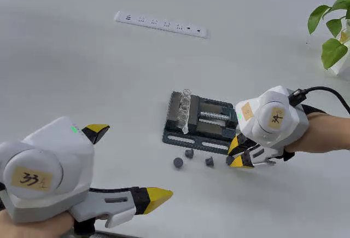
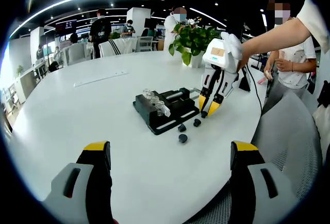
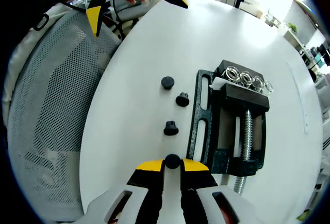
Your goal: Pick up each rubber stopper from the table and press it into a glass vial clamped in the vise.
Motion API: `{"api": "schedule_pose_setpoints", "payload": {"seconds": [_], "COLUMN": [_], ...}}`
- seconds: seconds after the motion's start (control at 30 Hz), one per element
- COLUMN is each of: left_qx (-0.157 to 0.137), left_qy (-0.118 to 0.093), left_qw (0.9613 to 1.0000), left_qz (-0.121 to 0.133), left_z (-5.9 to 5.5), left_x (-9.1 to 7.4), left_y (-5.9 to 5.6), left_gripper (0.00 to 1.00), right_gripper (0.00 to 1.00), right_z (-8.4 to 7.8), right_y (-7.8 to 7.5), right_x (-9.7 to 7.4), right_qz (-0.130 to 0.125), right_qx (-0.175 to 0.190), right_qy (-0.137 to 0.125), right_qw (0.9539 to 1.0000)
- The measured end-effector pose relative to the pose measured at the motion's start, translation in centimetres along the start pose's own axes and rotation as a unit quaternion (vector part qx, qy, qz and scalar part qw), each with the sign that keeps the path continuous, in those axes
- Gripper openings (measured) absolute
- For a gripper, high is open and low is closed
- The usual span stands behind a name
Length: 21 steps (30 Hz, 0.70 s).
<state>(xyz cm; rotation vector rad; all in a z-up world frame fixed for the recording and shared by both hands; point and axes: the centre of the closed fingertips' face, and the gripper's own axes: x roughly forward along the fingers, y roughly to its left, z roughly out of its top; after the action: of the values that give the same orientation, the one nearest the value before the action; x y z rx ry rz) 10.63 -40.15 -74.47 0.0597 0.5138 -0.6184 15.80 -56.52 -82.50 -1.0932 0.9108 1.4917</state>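
A black vise [image 1: 210, 126] stands mid-table and clamps a row of clear glass vials [image 1: 184, 109]. Three dark rubber stoppers lie loose in front of it [image 1: 178, 162] [image 1: 189, 153] [image 1: 209, 161]. My right gripper [image 1: 237, 156] is low at the vise's front right corner. In its own view the jaws [image 3: 172, 166] are shut on a fourth stopper [image 3: 172, 160] at table level, with the vise [image 3: 232, 126] and vials [image 3: 247, 77] just beyond. My left gripper [image 1: 128, 164] hangs wide open and holds nothing, well short of the stoppers [image 2: 183, 138] and the vise [image 2: 165, 112].
A white power strip [image 1: 160, 24] lies at the far side of the table. A potted plant [image 1: 333, 24] stands at the right edge. A grey mesh chair [image 3: 46, 121] sits beside the table's rim. People stand in the room behind the table.
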Motion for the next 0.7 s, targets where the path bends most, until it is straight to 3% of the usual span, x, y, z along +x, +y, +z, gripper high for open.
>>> {"api": "schedule_pose_setpoints", "payload": {"seconds": [0.43,0.7], "left_qx": [0.005,0.013], "left_qy": [-0.001,0.004], "left_qw": [1.0,0.9999], "left_qz": [-0.002,-0.006], "left_z": [0.3,0.3], "left_x": [0.1,0.3], "left_y": [0.2,0.3], "left_gripper": [0.96,0.96], "right_gripper": [0.07,0.07], "right_z": [1.6,2.7], "right_y": [-0.6,-2.2], "right_x": [-1.9,-2.9], "right_qz": [0.009,0.009], "right_qx": [0.021,0.02], "right_qy": [-0.019,-0.029], "right_qw": [0.9996,0.9993]}}
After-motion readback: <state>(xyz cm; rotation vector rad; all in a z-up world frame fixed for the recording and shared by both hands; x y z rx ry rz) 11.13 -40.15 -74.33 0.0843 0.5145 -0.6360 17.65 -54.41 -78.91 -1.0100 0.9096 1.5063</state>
